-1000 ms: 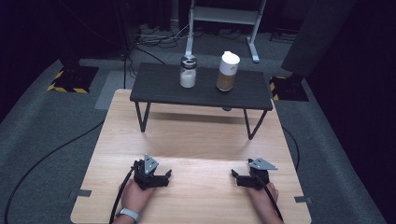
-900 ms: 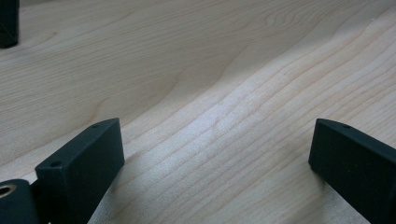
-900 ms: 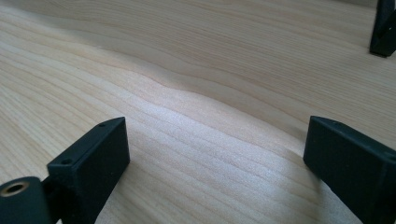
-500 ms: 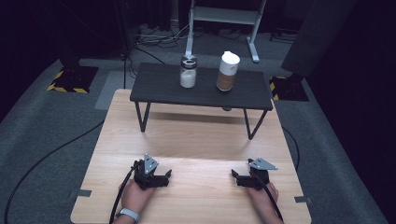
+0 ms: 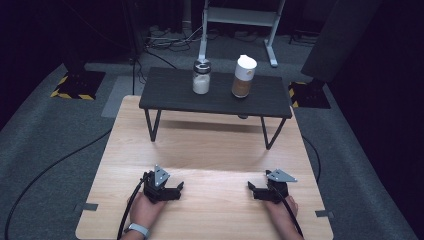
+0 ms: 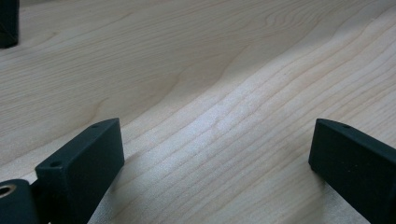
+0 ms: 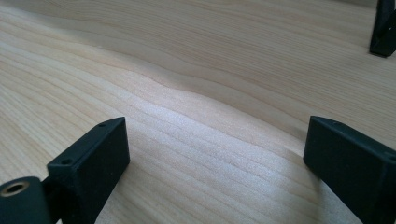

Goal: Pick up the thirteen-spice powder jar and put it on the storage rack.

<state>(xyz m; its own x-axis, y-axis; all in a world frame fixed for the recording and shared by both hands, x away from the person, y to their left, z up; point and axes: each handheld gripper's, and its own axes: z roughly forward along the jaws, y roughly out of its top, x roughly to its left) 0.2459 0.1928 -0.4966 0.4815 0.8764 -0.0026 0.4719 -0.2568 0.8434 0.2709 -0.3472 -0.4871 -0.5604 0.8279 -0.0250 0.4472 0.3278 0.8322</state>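
Observation:
Both grippers rest low on the light wooden table (image 5: 210, 150), near its front edge, each held by a hand. My left gripper (image 5: 176, 190) lies at the front left with its jaws pointing toward the middle. They stand wide open over bare wood in the left gripper view (image 6: 215, 154). My right gripper (image 5: 252, 189) lies at the front right and points back toward the left one. Its jaws are just as wide apart, with nothing between them (image 7: 215, 149).
A low black bench (image 5: 170, 97) stands across the far half of the table. On it are a glass jar of white contents with a dark lid (image 5: 201, 79) and a white-lidded jar of brown contents (image 5: 243, 77). A black bench leg (image 6: 7, 23) (image 7: 385, 30) shows in each gripper view.

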